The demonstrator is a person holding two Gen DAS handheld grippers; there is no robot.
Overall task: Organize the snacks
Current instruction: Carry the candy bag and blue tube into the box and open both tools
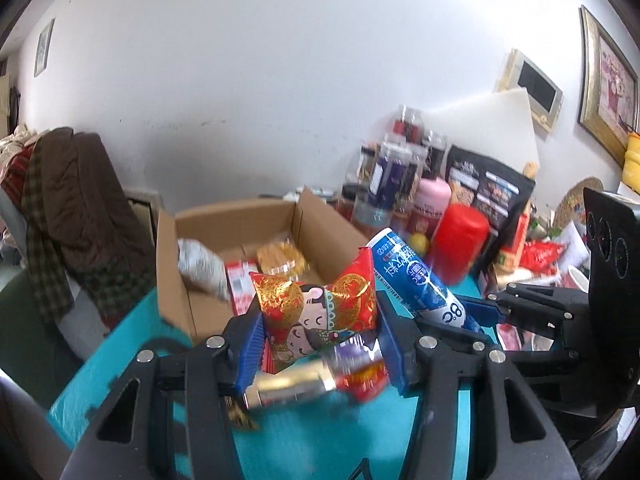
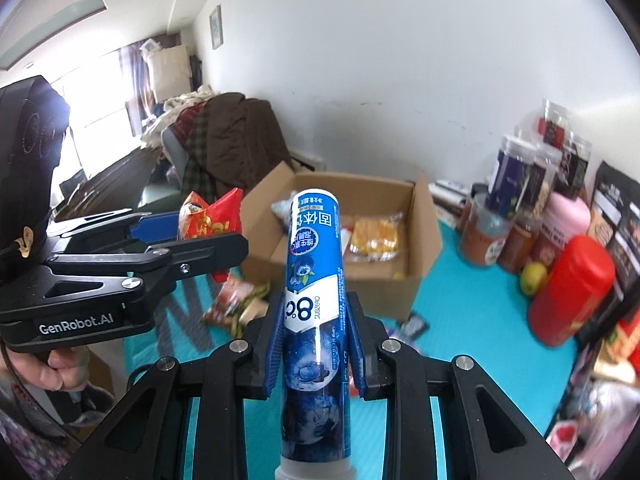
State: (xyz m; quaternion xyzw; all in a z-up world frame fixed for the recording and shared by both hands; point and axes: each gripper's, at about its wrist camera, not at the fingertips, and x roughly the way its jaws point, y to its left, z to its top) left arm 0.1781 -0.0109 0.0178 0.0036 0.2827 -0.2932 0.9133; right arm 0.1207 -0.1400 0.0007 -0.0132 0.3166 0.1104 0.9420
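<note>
My left gripper [image 1: 318, 320] is shut on a red and gold snack packet [image 1: 320, 308] with cartoon faces, held above the teal table. In the right wrist view that same packet [image 2: 208, 220] shows red between the left gripper's fingers [image 2: 200, 248]. My right gripper [image 2: 316, 332] is shut on a tall blue tube [image 2: 314, 264] marked 8°C, which points up and away. From the left wrist view the blue tube [image 1: 416, 280] and the right gripper [image 1: 484, 312] sit just to the right. An open cardboard box [image 2: 424, 216] lies ahead of both, holding a yellow packet [image 2: 374, 236] and other snacks.
Jars, a pink tin [image 2: 564, 220], a red canister [image 2: 572, 288], a lime [image 2: 534, 278] and dark pouches crowd the right side against the wall. Loose packets [image 2: 236, 300] lie on the teal table [image 2: 460, 320] left of the box. A chair draped with clothes [image 1: 72, 208] stands at the left.
</note>
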